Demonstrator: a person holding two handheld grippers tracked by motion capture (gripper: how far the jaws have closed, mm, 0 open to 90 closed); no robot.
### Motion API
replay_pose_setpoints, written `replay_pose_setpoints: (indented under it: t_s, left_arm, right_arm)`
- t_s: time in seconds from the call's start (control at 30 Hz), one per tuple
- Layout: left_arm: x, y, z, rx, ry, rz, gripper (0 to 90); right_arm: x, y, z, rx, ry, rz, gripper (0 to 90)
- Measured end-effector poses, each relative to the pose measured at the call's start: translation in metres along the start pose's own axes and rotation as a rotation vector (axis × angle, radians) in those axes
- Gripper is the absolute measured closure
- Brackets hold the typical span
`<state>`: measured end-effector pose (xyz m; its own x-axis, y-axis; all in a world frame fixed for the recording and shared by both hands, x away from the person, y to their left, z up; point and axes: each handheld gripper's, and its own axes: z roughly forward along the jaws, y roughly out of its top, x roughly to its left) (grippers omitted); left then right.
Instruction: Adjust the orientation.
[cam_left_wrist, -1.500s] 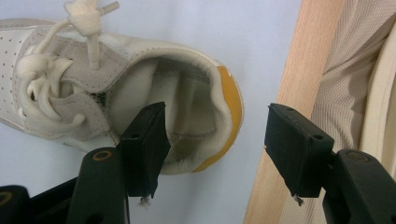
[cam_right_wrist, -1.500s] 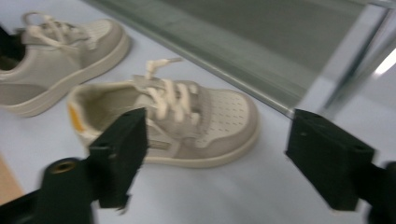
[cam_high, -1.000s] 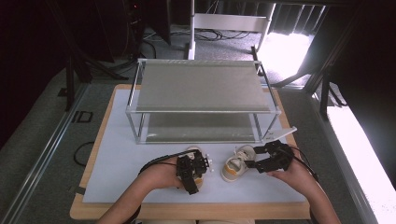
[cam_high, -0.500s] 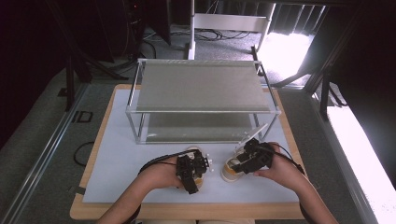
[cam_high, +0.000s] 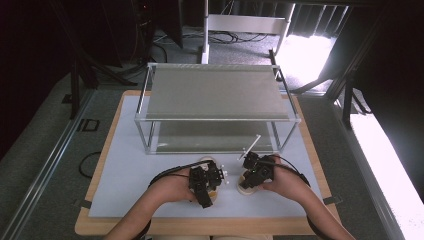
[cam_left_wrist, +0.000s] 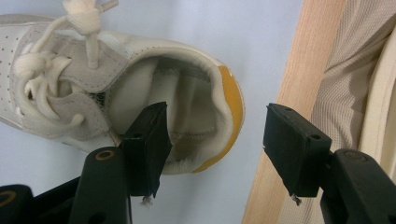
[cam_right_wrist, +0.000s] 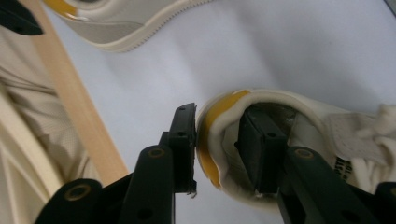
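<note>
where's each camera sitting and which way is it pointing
High view: above the person's side, looking forward and down on the table; forearms, both claws.
Left gripper view: on the left claw, looking down at one shoe.
Right gripper view: on the right claw, straddling the other shoe's heel.
Shared: shoes, white mat.

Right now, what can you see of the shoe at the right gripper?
The cream leather sneaker with the yellow heel patch lies upright on the white table mat, heel toward the person. It has a padded collar, a pale lining, cream laces toward the toe and a light rubber sole. The right gripper straddles its heel wall: one black finger outside against the yellow patch, the other inside the opening. The grip looks closed on the heel. Its twin lies apart, nearer the left gripper.
</note>
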<state>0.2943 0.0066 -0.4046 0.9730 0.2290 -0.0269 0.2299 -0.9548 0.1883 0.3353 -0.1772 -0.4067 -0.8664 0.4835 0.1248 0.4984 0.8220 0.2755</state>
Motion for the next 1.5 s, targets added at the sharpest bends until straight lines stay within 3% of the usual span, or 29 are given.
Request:
replay_pose_setpoints:
  t_s: [0.13, 0.3, 0.43, 0.5, 0.6, 0.77, 0.87, 1.03, 1.07, 1.13, 1.23, 1.33, 1.4, 1.5]
  left_arm:
    - [0.001, -0.001, -0.001, -0.005, -0.004, -0.004, 40.6]
    - [0.001, -0.001, -0.001, -0.004, -0.004, -0.008, 41.0]
    - [0.001, 0.0, -0.002, -0.004, 0.0, -0.007, 41.4]
    - [0.001, -0.001, -0.002, -0.001, -0.001, -0.006, 41.4]
    - [0.0, -0.001, -0.002, -0.005, 0.0, -0.009, 41.3]
    - [-0.001, -0.001, -0.001, -0.02, 0.003, -0.023, 41.4]
    - [-0.001, -0.001, -0.001, -0.016, 0.006, -0.015, 41.4]
    - [0.0, 0.0, 0.001, -0.006, 0.005, -0.014, 41.4]
    - [0.0, 0.0, 0.001, -0.006, 0.005, -0.014, 41.8]
    - [0.003, 0.002, 0.001, -0.019, -0.01, -0.05, 44.6]
    - [0.004, 0.005, 0.003, -0.013, -0.008, -0.047, 44.7]
    - [0.004, 0.007, 0.006, -0.003, 0.01, -0.033, 48.0]
    - [0.006, 0.007, 0.006, 0.005, -0.013, -0.02, 53.1]
    - [0.005, 0.004, 0.007, -0.03, -0.053, -0.025, 63.8]
  right_arm:
    - [0.004, 0.0, -0.003, 0.024, -0.003, -0.057, 73.5]
    - [0.012, -0.003, -0.01, 0.039, -0.023, -0.174, 74.3]
    - [0.022, -0.003, -0.013, 0.036, 0.002, -0.281, 74.6]
    - [0.026, -0.004, -0.014, 0.039, 0.004, -0.37, 74.6]
    - [0.034, -0.006, -0.014, 0.047, -0.005, -0.459, 74.7]
    - [0.04, -0.01, -0.011, 0.074, -0.008, -0.528, 74.3]
    - [0.042, -0.014, -0.004, 0.116, 0.016, -0.528, 73.7]
    - [0.035, -0.016, -0.007, 0.06, 0.027, -0.434, 64.2]
    - [0.035, -0.016, -0.007, 0.06, 0.027, -0.434, 64.2]
    - [0.034, -0.016, -0.011, 0.038, 0.033, -0.365, 61.6]
    - [0.034, -0.013, -0.009, 0.046, 0.042, -0.338, 61.6]
    - [0.034, -0.012, -0.008, 0.04, 0.051, -0.33, 62.9]
    - [0.036, -0.011, -0.006, 0.047, 0.048, -0.348, 65.2]
    - [0.037, -0.013, -0.003, 0.061, 0.055, -0.357, 71.2]
